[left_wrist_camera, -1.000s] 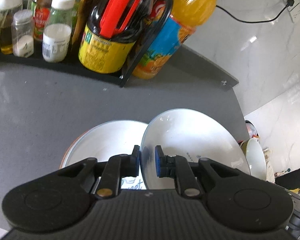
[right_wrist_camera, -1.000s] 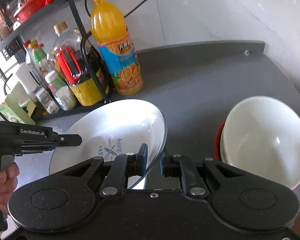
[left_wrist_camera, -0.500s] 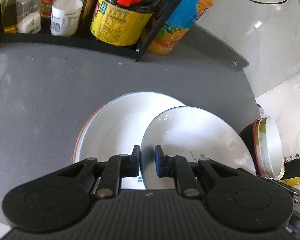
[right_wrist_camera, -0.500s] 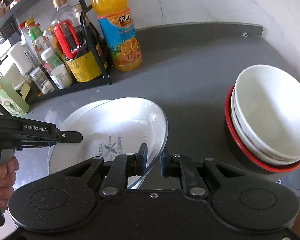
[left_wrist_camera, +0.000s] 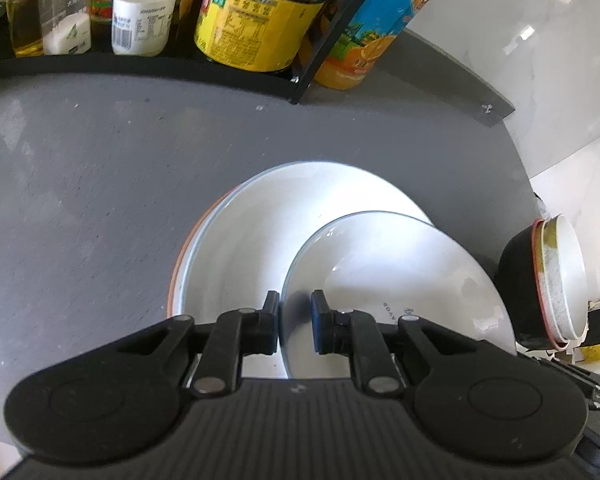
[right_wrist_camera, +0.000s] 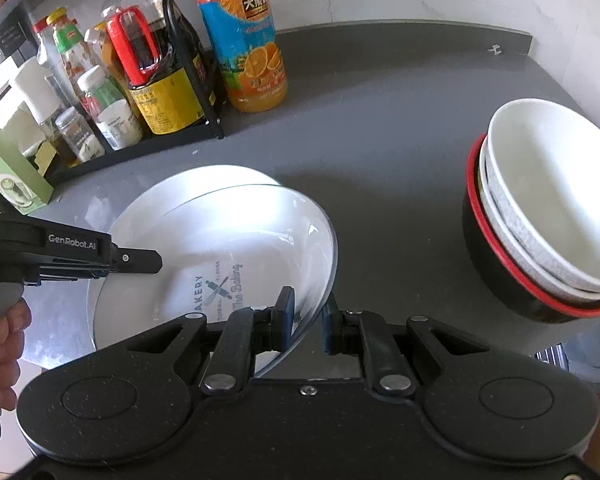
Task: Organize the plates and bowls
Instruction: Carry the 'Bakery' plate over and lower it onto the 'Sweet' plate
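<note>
Left gripper (left_wrist_camera: 295, 322) fingers (left_wrist_camera: 271, 322) pinch glass plate (left_wrist_camera: 396, 276) rim above white plate (left_wrist_camera: 260, 240)

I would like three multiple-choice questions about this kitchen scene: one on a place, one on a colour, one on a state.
1. Where does the stack of bowls stand in the right wrist view?
A. on the shelf rack
B. on the grey counter, right of the plates
C. inside the printed plate

2. What colour is the rim of the lowest bowl in that stack?
A. red
B. green
C. yellow

3. How is the printed plate held?
A. it lies free, untouched
B. only the left hand-held gripper holds it
C. the left hand-held gripper and the right hand-held gripper each grip its rim

Answers: 1 B, the stack rests on the counter; 2 A, a red band circles it; 3 C, each view shows fingers astride the rim.
</note>
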Tool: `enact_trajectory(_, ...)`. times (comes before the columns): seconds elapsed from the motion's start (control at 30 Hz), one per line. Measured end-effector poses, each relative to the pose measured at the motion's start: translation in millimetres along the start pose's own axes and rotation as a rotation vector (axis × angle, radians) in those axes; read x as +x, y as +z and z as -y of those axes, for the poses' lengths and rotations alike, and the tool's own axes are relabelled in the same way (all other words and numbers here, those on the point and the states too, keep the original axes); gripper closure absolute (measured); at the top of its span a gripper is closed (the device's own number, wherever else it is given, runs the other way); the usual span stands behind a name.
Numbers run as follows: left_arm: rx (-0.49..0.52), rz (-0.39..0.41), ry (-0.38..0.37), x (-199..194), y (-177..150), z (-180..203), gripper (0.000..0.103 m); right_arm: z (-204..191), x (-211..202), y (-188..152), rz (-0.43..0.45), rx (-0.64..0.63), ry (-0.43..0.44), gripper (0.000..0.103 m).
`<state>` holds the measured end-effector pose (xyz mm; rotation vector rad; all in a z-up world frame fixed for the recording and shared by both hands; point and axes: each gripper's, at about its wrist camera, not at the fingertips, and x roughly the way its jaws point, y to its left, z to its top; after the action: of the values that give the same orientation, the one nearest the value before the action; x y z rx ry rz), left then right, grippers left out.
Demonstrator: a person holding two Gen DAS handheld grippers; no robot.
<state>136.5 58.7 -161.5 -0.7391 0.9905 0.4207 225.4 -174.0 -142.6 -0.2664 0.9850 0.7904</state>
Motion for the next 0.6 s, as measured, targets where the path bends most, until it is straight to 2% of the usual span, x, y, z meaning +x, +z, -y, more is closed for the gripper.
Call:
enact_trajectory(0.43, 0.031, 0.005, 0.031, 4.0, -1.6, -1.3, 0.087, 7.4, 4.5, 1.3, -0.072, 0.056, 0.056, 0.089)
enact_trajectory(0.6, 0.027, 0.017, 0.042, 3.5, -0.9, -3.1, 0.087, 14.6, -7.5, 3.8, -0.079, 0.097, 0.094, 0.083)
